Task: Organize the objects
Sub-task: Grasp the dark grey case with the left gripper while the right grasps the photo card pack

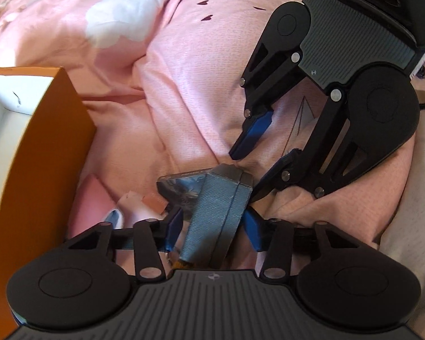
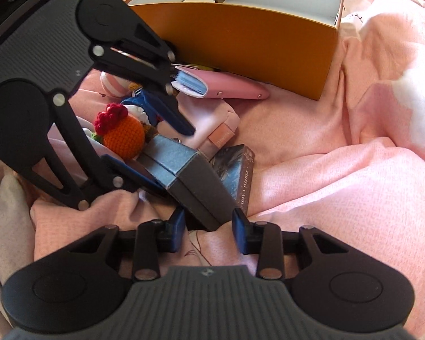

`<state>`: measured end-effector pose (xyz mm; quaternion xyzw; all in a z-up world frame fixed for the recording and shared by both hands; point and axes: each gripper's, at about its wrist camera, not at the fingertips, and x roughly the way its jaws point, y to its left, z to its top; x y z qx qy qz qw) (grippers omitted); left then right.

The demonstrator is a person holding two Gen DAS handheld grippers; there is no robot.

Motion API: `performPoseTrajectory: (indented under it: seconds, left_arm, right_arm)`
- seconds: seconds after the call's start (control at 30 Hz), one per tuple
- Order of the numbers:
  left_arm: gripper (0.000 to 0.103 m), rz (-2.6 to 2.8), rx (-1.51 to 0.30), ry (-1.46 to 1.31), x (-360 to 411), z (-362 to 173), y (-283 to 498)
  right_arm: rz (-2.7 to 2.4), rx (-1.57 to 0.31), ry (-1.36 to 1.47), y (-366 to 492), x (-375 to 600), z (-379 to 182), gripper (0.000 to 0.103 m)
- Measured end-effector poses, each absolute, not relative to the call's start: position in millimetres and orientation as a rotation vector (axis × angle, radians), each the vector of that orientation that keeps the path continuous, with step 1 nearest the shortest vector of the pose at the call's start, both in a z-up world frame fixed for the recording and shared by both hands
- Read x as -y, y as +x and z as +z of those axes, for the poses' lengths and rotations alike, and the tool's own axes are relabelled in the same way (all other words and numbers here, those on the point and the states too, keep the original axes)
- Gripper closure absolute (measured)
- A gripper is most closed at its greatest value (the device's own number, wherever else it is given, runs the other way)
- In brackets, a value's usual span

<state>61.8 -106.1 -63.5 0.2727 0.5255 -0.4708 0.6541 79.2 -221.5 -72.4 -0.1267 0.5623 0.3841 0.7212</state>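
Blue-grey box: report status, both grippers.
Left gripper straddles the blue-grey box; contact unclear. Right gripper open at its other end. Orange bin beyond; card pack alongside.

I'm reading very little here. In the right wrist view, just below the centre of the frame, a dark card box [image 2: 238,170] is showing pale capitals running down its narrow side: "PHOTO CARD". Just above it, a pinkish-brown tag [image 2: 223,138] on a pale pink pouch [image 2: 209,121] is carrying small lettering that I'm finding too blurred to make out. In the left wrist view I'm reading nothing.
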Motion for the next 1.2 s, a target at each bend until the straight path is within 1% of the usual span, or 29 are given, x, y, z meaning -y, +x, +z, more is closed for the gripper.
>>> performPoseTrajectory:
  seconds: [0.07, 0.1, 0.23, 0.47, 0.7, 0.97, 1.03, 1.1, 1.2]
  left_arm:
    - [0.056, -1.074, -1.208, 0.591, 106.3, -66.1, 61.9]
    - [0.060, -1.068, -1.211, 0.573, 105.6, -66.3, 61.5]
    - [0.063, -0.977, -1.235, 0.505, 99.0, -63.5, 59.1]
    - [0.065, -0.808, -1.221, 0.389, 83.9, -46.2, 57.4]
    - [0.065, -0.681, -1.175, 0.201, 58.4, -33.0, 57.0]
    - [0.065, -0.552, -1.127, -0.074, 25.9, -35.0, 61.5]
    - [0.065, -0.531, -1.114, -0.130, 22.1, -38.2, 62.5]
    - [0.065, -0.525, -1.100, -0.180, 17.6, -39.0, 62.5]
    - [0.065, -0.521, -1.072, -0.224, 13.0, -38.4, 61.5]
  right_arm:
    - [0.847, -1.247, -0.275, 80.2, 221.4, -73.3, 0.064]
    - [0.847, -1.250, -0.273, 80.7, 221.6, -73.7, 0.064]
    - [0.848, -1.254, -0.276, 83.5, 223.0, -72.5, 0.066]
    - [0.811, -1.248, -0.254, 99.0, 226.7, -70.9, 0.065]
    - [0.826, -1.335, -0.163, 121.4, 219.7, -91.8, 0.065]
    - [0.786, -1.442, -0.127, 148.5, 204.1, -125.7, 0.066]
    - [0.793, -1.472, -0.093, 153.0, 201.1, -134.9, 0.062]
    - [0.783, -1.489, -0.071, 155.6, 199.8, -138.9, 0.063]
    - [0.779, -1.480, -0.059, 153.3, 201.6, -133.1, 0.069]
